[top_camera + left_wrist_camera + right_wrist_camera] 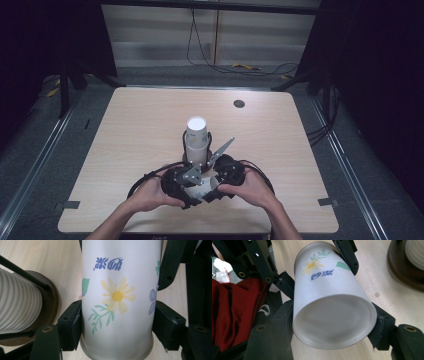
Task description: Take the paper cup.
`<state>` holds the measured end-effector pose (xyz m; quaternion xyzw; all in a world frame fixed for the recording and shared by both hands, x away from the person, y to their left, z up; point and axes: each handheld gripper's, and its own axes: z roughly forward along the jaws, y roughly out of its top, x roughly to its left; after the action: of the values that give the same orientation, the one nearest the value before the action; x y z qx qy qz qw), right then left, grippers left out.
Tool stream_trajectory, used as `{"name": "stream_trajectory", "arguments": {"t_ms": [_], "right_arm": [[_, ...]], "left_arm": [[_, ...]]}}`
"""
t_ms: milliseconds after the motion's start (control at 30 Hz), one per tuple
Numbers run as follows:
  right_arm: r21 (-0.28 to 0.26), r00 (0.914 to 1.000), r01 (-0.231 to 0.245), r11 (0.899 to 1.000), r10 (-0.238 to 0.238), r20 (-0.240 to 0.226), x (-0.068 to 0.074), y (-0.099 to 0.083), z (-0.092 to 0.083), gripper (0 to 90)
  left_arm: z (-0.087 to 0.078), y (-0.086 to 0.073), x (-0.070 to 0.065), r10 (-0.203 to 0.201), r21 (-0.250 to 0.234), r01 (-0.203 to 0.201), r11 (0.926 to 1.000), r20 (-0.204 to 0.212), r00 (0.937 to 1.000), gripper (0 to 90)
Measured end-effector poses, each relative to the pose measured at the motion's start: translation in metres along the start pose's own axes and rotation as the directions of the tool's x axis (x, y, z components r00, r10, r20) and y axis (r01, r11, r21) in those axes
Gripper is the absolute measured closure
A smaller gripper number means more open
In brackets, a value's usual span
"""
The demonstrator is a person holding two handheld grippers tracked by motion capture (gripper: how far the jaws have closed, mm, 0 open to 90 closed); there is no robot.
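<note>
Both grippers meet low over the near middle of the table [280, 130], each in one of the person's hands. Between them lies a white paper cup [117, 297] printed with a yellow daisy, green sprigs and blue lettering.

Left gripper [117, 331]: jaws clamped on the cup's wall, one pad against each side. In the left gripper view the rolled rim sits at the bottom edge and the lettering reads upside down.

Right gripper [334, 328]: its pads sit against the cup on both sides near the wide end, grasping it. In the right gripper view the cup [332, 305] is tilted, its recessed bottom facing the camera. The left gripper's jaws hold it farther along, by the daisy.

From the high view the cup [200, 187] is mostly hidden by the grippers and hands; it sits just above the tabletop, and I cannot tell whether it touches.

Just beyond the grippers stands a stack of ribbed white cups [196, 137] in a holder with a round brown base [50, 305].

A red cloth [234, 312] shows at the left of the right gripper view.
</note>
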<state>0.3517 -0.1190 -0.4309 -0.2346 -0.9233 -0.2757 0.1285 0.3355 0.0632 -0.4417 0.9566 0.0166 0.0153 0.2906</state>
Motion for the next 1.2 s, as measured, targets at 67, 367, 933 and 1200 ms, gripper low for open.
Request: {"name": "stream_trajectory", "arguments": {"t_ms": [67,367,933,1200], "right_arm": [[0.003,1.0000,-0.002,1.000,0.002,-0.007,0.000,0.000,0.000,33.4],[-0.011,0.9996,-0.018,1.000,0.018,-0.020,-0.002,-0.003,-0.003,35.4],[-0.054,0.9997,-0.019,0.998,0.019,0.014,-0.004,-0.004,-0.007,36.2],[-0.072,0.9993,-0.028,0.997,0.030,0.022,-0.007,-0.005,-0.008,36.2]], "left_arm": [[0.000,0.000,0.000,0.002,-0.005,-0.002,1.0000,-0.002,1.0000,31.5],[-0.002,-0.002,0.002,-0.012,-0.042,0.012,0.9991,0.004,0.9999,28.0],[-0.013,-0.015,0.011,-0.084,-0.114,0.081,0.9902,-0.027,0.9961,18.7],[-0.022,-0.022,0.016,-0.125,-0.183,0.118,0.9760,-0.030,0.9917,16.6]]}}
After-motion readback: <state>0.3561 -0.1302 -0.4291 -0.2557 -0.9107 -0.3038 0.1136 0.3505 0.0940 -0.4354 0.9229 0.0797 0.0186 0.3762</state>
